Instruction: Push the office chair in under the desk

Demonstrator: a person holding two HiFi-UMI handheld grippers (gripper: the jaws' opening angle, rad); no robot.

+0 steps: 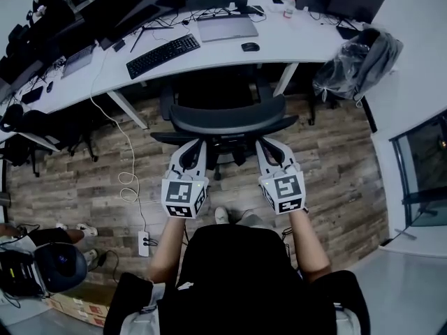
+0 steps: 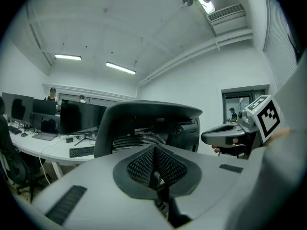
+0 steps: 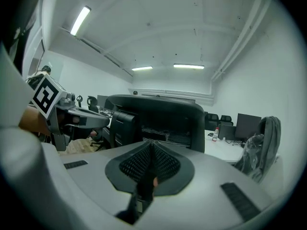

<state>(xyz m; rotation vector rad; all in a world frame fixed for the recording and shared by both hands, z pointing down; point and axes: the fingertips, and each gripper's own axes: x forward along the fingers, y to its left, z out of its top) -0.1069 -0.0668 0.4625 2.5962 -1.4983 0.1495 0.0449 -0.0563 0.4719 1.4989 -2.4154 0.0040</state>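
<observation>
The office chair point(image 1: 227, 119) is sitting partly under the desk point(image 1: 300, 47) edge. The left gripper point(image 1: 196, 145) and right gripper point(image 1: 263, 145) are squeezing shut on nothing, just behind its back rim. Bare floor point(image 1: 335, 180) is showing beside it.

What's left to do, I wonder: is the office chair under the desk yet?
Not fully: the office chair shows backrest and seat outside the desk edge.

The desk point(image 1: 293, 44) runs past the head view's top edge.
</observation>
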